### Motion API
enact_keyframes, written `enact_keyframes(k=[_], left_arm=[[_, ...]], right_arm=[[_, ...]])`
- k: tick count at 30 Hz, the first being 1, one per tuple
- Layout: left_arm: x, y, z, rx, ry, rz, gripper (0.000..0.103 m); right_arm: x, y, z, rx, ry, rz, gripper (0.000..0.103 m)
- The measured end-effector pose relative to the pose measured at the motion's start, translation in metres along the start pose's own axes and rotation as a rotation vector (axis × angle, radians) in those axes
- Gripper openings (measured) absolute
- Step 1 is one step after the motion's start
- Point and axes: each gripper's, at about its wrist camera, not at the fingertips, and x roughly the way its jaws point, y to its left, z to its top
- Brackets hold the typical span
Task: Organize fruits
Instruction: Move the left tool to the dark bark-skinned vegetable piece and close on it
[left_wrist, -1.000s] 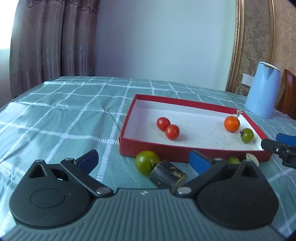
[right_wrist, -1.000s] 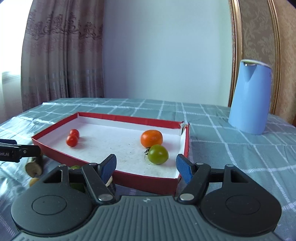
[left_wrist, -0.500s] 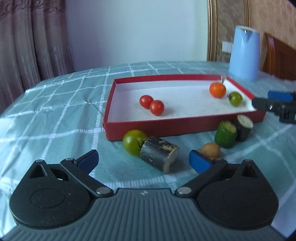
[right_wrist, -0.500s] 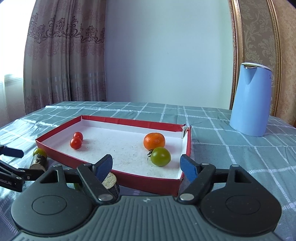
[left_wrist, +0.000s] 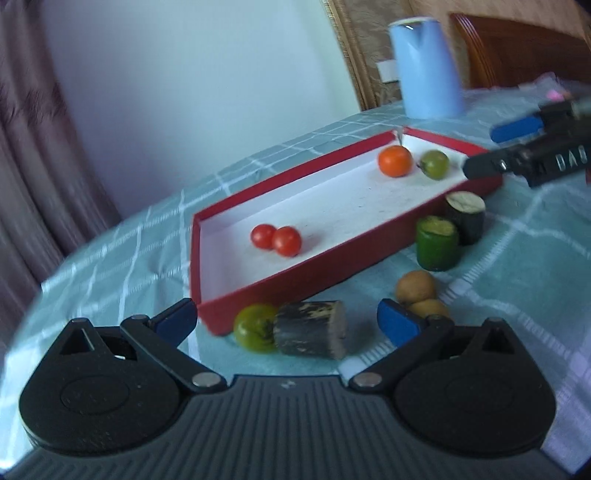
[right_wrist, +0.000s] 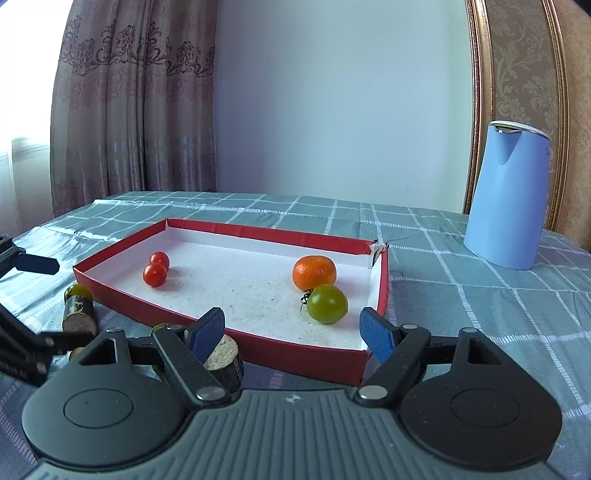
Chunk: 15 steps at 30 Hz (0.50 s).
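Task stood partly done. The red tray (right_wrist: 229, 325) on the checked bench (right_wrist: 480, 302) already held four fruits: two red cherry tomatoes (right_wrist: 155, 269) touching each other toward its left end, and an orange mandarin (right_wrist: 314, 272) with a green tomato (right_wrist: 327, 303) just beside it near the torn right corner. Left outside, along the tray's near wall, were a second green tomato (left_wrist: 255, 328) touching a dark cut cylinder (left_wrist: 310, 334) lying on its side, two small brown fruits (left_wrist: 415, 287) close together, and two upright cut stubs, one bright green (left_wrist: 436, 243) and one dark (left_wrist: 466, 216), the dark one just beside the tray wall. Whether the stubs count as fruit could not be told from the views. Left gripper (left_wrist: 286, 317) was low over the loose green tomato and dark cylinder, its view tilted and blurred; jaws released and wide apart, nothing clasped, the tomato and cylinder lying ahead between the two pads without contact. Right gripper (right_wrist: 291, 330) sat at the tray's near right corner, jaws likewise released and empty. A blue kettle (right_wrist: 506, 199) stood well apart to the right. Judged remaining: the loose green tomato and the two brown fruits at least still needed moving into the tray.
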Motion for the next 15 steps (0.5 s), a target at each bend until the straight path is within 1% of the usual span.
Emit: enact_keyframes(k=[2, 3, 5, 6, 8, 10, 12, 14, 15], left_arm=[[0.0014, -0.0020, 0.0019, 0.002, -0.015, 0.010, 0.102], [0.0027, -0.0016, 0.0024, -0.004, -0.014, 0.005, 0.096], [0.0016, -0.0001, 0.0023, -0.019, -0.018, -0.052, 0.085], [-0.0001, -0.0003, 0.0020, -0.023, -0.025, -0.076, 0.084], [-0.0028, -0.0026, 0.0020, -0.011, -0.042, -0.071, 0.084], [-0.0026, -0.0032, 0.0024, -0.009, -0.046, -0.092, 0.080], [0.0003, -0.0025, 0.0024, -0.014, -0.032, -0.107, 0.076], [0.0004, 0.0011, 0.0020, -0.033, -0.031, -0.133, 0.076], [-0.0003, 0.0030, 0.0015, -0.044, -0.034, -0.133, 0.077]], right_arm=[[0.0005, -0.0002, 0.0000, 0.002, 0.001, 0.003, 0.080], [0.0006, -0.0001, 0.0000, 0.002, 0.004, 0.004, 0.080], [0.0010, -0.0001, 0.0002, 0.002, 0.005, 0.003, 0.080], [0.0011, 0.0000, 0.0002, 0.002, 0.007, 0.002, 0.080], [0.0016, 0.0002, 0.0000, 0.003, 0.011, 0.001, 0.080], [0.0019, 0.0003, 0.0000, 0.004, 0.013, -0.001, 0.080], [0.0014, 0.0002, -0.0002, 0.005, 0.013, 0.000, 0.080], [0.0017, 0.0003, -0.0002, 0.004, 0.013, 0.000, 0.080], [0.0016, 0.0002, -0.0003, 0.004, 0.014, 0.000, 0.080]])
